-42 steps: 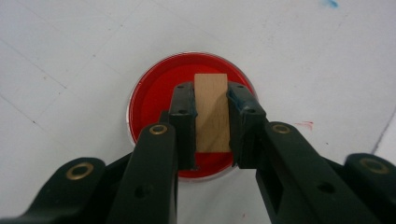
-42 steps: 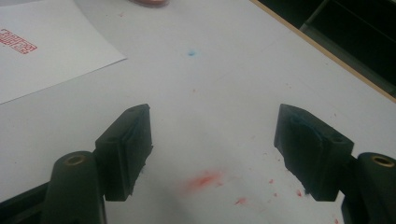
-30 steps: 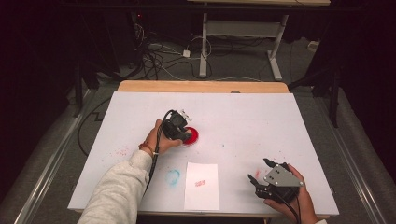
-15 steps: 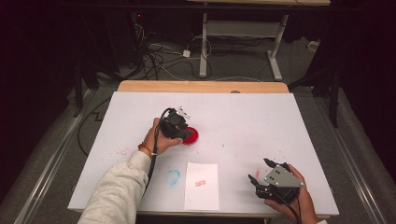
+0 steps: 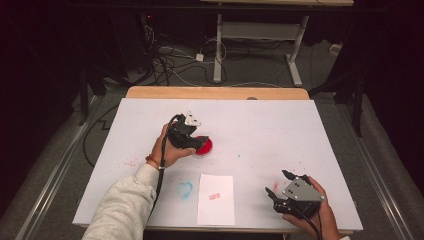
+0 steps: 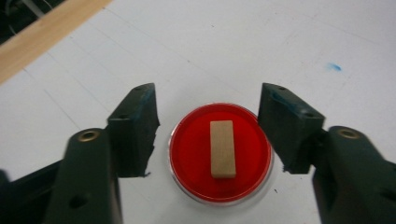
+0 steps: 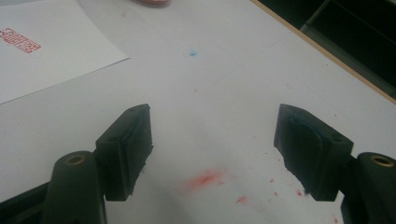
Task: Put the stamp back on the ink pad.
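A round red ink dish [image 6: 187, 158] lies on the white table sheet, and a small wooden stamp block [image 6: 222, 148] stands in its middle. My left gripper [image 6: 208, 91] hovers just above the dish with its jaws wide on either side of the block, touching nothing. These jaws have just been opening, and the block sits free between them. In the high view the left gripper [image 5: 192, 137] is at the dish [image 5: 205, 146] near the table's centre. My right gripper [image 5: 278, 182] rests open at the front right, with only bare sheet between its jaws [image 7: 215, 112].
A white paper slip [image 5: 216, 212] bearing a red stamp print [image 5: 214, 196] lies at the front centre, its corner [image 7: 46, 51] in the right gripper view. A blue smear [image 5: 185, 190] is beside it. Red ink specks [image 7: 208, 178] mark the sheet. A wooden table edge [image 5: 215, 93] runs along the back.
The left hand has drawn slightly back and up from the red dish, which now shows a little more. The right hand has stayed put.
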{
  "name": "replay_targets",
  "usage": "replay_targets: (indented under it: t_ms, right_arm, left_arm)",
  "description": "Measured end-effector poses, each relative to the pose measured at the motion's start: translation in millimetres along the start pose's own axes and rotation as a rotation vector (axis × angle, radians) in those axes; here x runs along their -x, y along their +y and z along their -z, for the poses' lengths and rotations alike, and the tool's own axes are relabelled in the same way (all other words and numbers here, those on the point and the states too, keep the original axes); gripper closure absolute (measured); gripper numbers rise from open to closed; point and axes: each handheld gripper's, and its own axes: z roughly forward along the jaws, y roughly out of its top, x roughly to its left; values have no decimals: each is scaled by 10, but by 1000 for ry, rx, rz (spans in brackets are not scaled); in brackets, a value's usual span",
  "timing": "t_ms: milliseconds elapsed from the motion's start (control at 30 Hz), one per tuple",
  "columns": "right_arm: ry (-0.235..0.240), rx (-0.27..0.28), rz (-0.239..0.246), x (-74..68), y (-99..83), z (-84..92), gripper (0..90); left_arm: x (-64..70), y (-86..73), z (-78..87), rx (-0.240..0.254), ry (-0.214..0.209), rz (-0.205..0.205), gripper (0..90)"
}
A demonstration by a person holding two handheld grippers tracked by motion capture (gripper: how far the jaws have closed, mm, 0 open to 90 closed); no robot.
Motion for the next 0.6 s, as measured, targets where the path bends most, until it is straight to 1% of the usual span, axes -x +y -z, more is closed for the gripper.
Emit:
replay_targets:
  t_ms: [67, 133, 200, 267, 333, 400, 500, 600]
  right_arm:
    - [0, -1, 1, -1, -1, -1, 279]
    - [0, -3, 3, 0, -3, 0, 278]
    - [-1, -2, 0, 0, -4, 0, 279]
    - [-2, -3, 1, -2, -4, 1, 278]
    - [-1, -3, 3, -3, -4, 1, 278]
    - [-3, -2, 2, -4, -4, 1, 279]
    - [-3, -1, 0, -3, -2, 3, 278]
    - [-3, 1, 0, -3, 0, 6, 278]
  left_arm:
    - [28, -1, 21, 29, 15, -6, 327]
    - [54, -2, 36, 55, 17, -9, 294]
    - [85, -6, 49, 74, 37, -15, 266]
    - [109, -13, 62, 88, 27, -19, 223]
    - [136, -23, 81, 109, 35, -25, 200]
    - [156, -32, 107, 131, 32, -28, 174]
    - [181, -39, 139, 152, 44, -35, 171]
    - [199, -47, 168, 166, 43, -40, 170]
